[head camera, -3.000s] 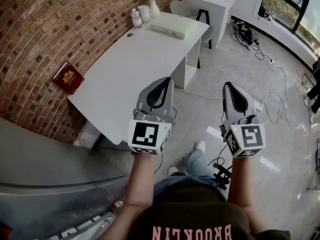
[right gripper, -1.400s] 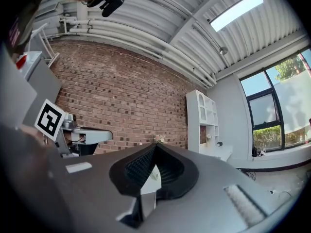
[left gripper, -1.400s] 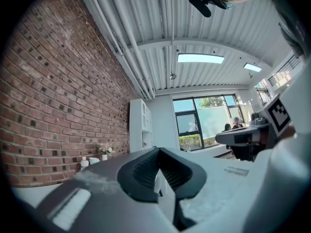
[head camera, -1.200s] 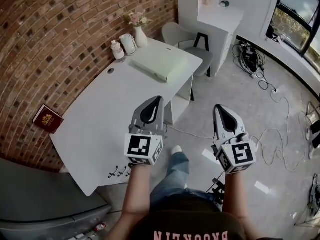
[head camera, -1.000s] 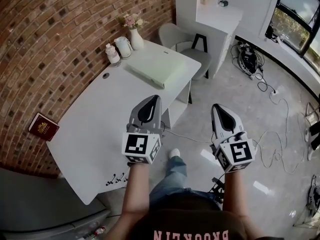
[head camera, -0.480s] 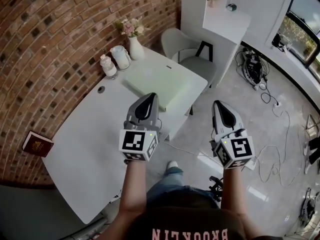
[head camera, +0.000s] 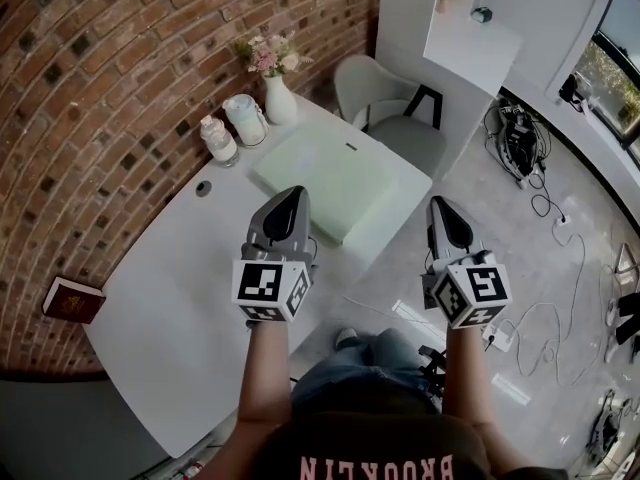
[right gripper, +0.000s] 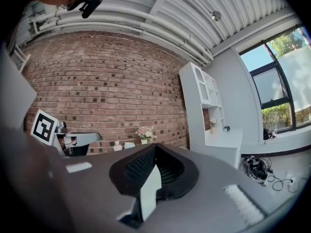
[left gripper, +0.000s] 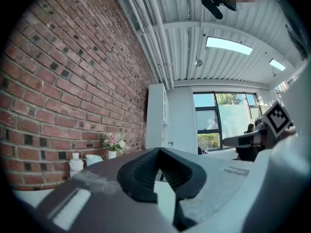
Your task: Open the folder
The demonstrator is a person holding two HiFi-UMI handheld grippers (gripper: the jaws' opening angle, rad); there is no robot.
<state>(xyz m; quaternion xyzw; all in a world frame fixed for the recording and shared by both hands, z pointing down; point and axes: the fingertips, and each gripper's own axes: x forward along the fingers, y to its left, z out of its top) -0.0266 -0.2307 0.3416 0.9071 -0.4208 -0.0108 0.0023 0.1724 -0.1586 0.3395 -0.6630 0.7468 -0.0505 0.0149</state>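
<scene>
- Closest in, the person's forearms were stretched out with a gripper in each hand. The left gripper [head camera: 289, 194] had its jaws pinched together with nothing in them. The right gripper [head camera: 441, 206] was the same, closed tight and empty.
- Both pointed roughly level and hung in the air, touching nothing. The left one was over the white desk [head camera: 170, 298], and the right one was out over the floor past the desk's edge.
- Step-wise this read as the approach. The folder hadn't been touched and its cover was down flat, so the opening itself hadn't started.
- The folder [head camera: 335, 173], pale green, lay flat at the far right end of the desk, ahead of both grippers. In the head view the left gripper's tip sat right at its near edge, though probably above it rather than on it. The right gripper was well apart, off to the right.
- The next move probably needed both hands closer and lower, with the jaws opened first. One jaw would need to get under the cover's free edge while the other hand pinned the folder down. Couldn't tell which side was the spine, tbh.
- Behind it, by the brick wall, stood a bottle [head camera: 218, 140], a jug [head camera: 245, 118] and a vase of flowers [head camera: 279, 93], close enough that a swinging cover might clip them.
</scene>
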